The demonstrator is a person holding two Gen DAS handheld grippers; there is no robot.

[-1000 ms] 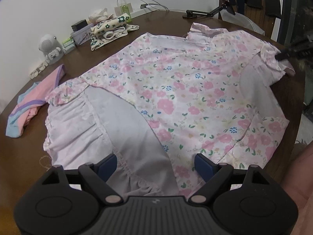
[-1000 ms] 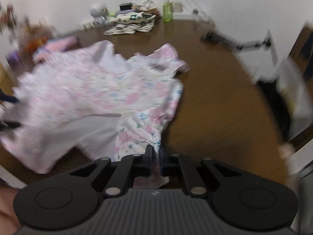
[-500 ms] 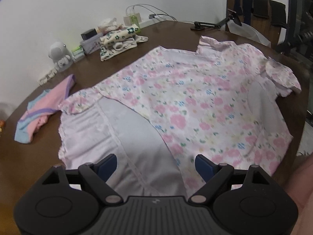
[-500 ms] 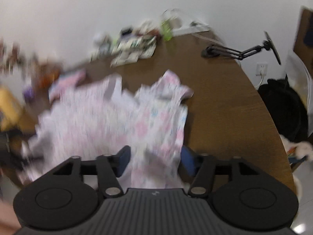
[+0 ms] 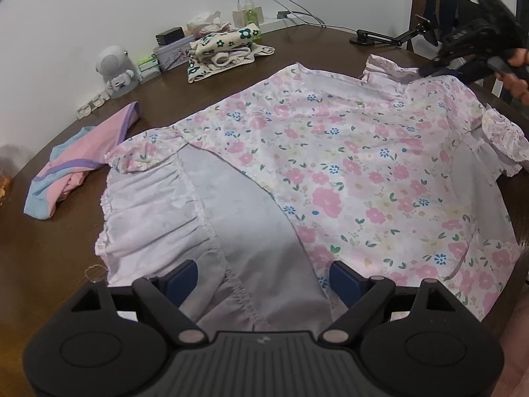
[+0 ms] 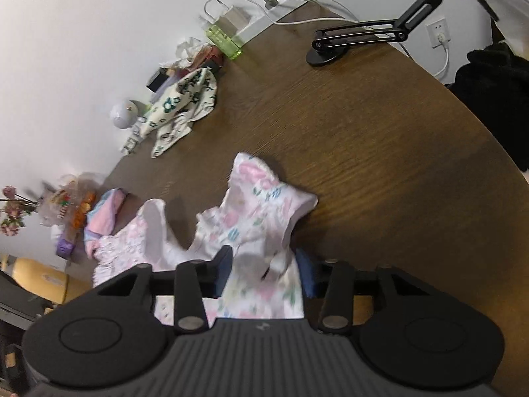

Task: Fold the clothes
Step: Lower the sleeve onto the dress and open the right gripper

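A round dark wooden table (image 5: 59, 238) carries a pink floral dress (image 5: 330, 178) spread flat at its centre. At ten o'clock lies a pink and blue garment (image 5: 79, 172); at twelve, a folded flower-print cloth (image 5: 224, 46); at one, a black lamp arm (image 5: 380, 37).

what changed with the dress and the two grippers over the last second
The right gripper let go of the ruffled sleeve at the side of the floral dress, moved to the collar edge, and its jaws are now closing with that fabric between them. The sleeve dropped flat on the table. The left gripper stayed wide open over the hem; the other clothes did not move.
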